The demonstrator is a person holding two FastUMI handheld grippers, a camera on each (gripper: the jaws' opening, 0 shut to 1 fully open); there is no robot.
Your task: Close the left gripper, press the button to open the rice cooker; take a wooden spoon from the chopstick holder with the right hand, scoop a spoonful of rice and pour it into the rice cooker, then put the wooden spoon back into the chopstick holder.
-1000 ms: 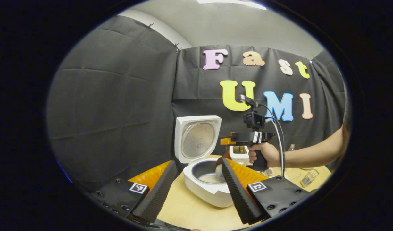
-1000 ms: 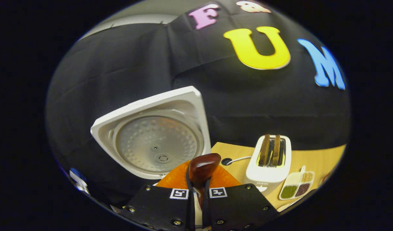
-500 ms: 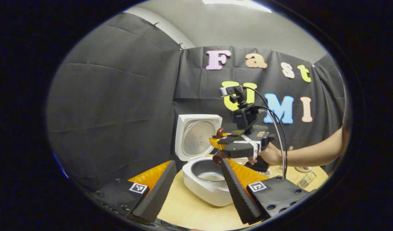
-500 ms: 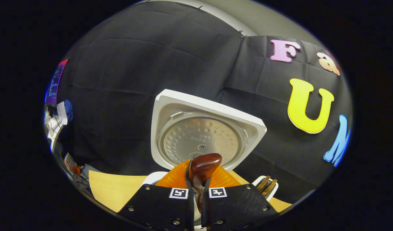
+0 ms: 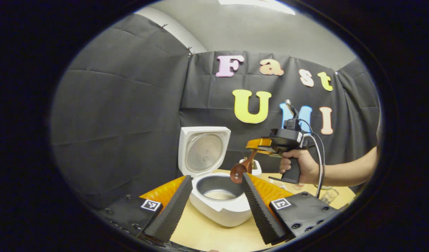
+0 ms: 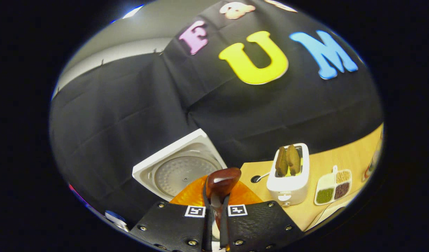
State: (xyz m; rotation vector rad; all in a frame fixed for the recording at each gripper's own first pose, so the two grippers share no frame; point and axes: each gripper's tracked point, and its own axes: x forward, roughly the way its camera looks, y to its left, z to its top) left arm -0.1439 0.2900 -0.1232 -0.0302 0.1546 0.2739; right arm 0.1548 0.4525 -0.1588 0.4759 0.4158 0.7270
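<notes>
A pale wooden table (image 5: 200,232) stands in a black-draped booth. No readable writing shows on the toaster (image 6: 288,178). A hand (image 5: 300,166) holds the right gripper (image 5: 258,146) level beside the open rice cooker (image 5: 218,201), fingers clamped on the wooden spoon (image 5: 241,170) (bowl hanging downward). The left gripper (image 5: 214,203) hovers, fingers apart.
</notes>
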